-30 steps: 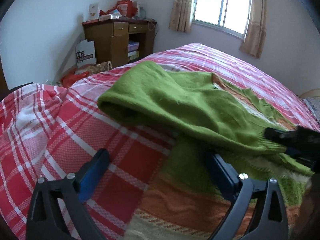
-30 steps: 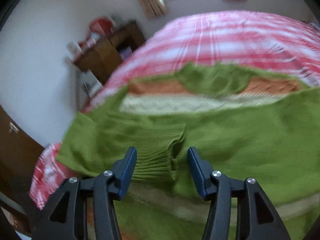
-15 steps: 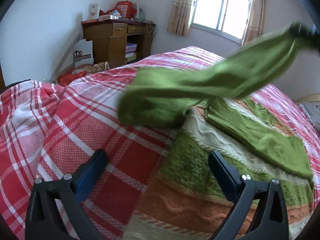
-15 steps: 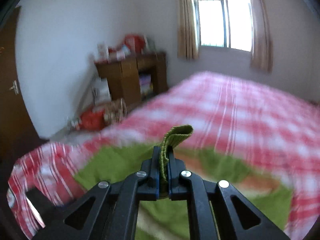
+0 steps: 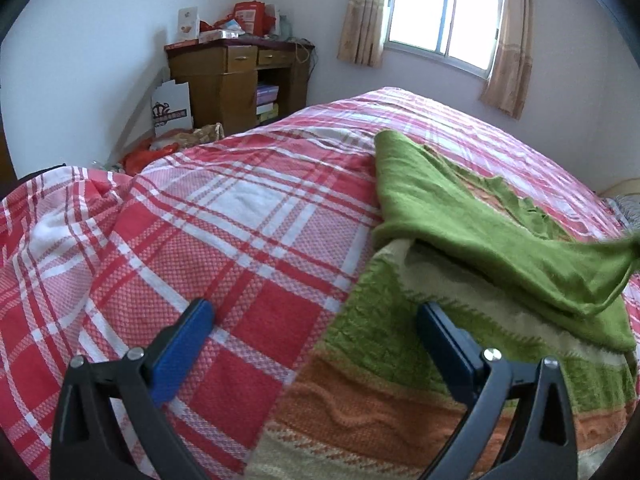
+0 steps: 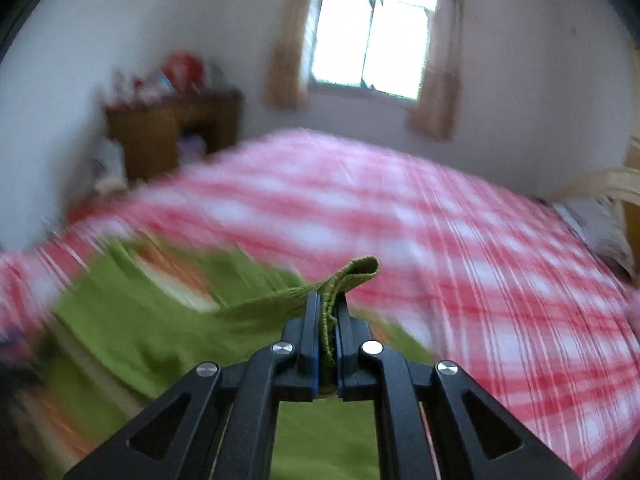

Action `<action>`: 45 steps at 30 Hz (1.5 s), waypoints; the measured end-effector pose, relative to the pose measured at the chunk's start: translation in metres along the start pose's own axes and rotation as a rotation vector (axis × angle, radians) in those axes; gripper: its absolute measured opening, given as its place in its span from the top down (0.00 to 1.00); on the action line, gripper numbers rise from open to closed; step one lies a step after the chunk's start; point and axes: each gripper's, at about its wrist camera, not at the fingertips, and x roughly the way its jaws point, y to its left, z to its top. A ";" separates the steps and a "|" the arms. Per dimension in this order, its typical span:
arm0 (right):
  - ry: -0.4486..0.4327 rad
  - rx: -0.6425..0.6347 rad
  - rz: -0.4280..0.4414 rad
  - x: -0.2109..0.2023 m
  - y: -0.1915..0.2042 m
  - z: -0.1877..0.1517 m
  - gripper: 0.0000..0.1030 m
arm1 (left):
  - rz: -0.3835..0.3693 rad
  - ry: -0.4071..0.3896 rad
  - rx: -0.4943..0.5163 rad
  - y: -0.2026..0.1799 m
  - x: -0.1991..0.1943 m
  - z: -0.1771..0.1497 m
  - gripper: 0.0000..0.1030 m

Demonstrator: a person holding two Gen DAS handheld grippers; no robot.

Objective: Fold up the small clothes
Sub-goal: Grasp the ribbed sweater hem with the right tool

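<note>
A small knit sweater [image 5: 392,364], green with orange and cream bands, lies on the red plaid bed [image 5: 224,240]. Its green sleeve [image 5: 460,232] is folded across the body toward the right, its cuff end blurred at the right edge. My left gripper [image 5: 314,336] is open and empty, low over the sweater's left edge. My right gripper [image 6: 327,312] is shut on the ribbed green cuff [image 6: 352,276] and holds it above the sweater [image 6: 132,320]. The right wrist view is motion-blurred.
A wooden desk [image 5: 236,76] with boxes and red bags stands against the far wall, left of the window [image 5: 444,44]. Bags and a white carton [image 5: 172,108] sit on the floor beside the bed. A pillow [image 6: 596,220] lies at the far right.
My right gripper closed on the sleeve cuff, lifted it high, then swept it right and down across the sweater body. The left gripper has barely moved.
</note>
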 end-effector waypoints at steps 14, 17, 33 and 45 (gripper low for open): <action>0.108 0.251 -0.058 0.010 -0.044 -0.039 0.91 | 0.181 0.121 0.087 -0.027 0.038 0.045 0.00; 0.022 0.299 -0.061 -0.014 -0.049 -0.031 0.91 | 0.222 0.126 0.089 -0.033 0.048 0.050 0.00; 0.184 0.281 0.254 0.036 -0.016 -0.056 0.91 | 0.292 0.034 0.109 -0.004 0.002 0.034 0.00; 0.167 0.240 0.138 0.054 -0.025 -0.033 0.91 | 0.223 -0.039 0.189 -0.065 0.032 0.067 0.00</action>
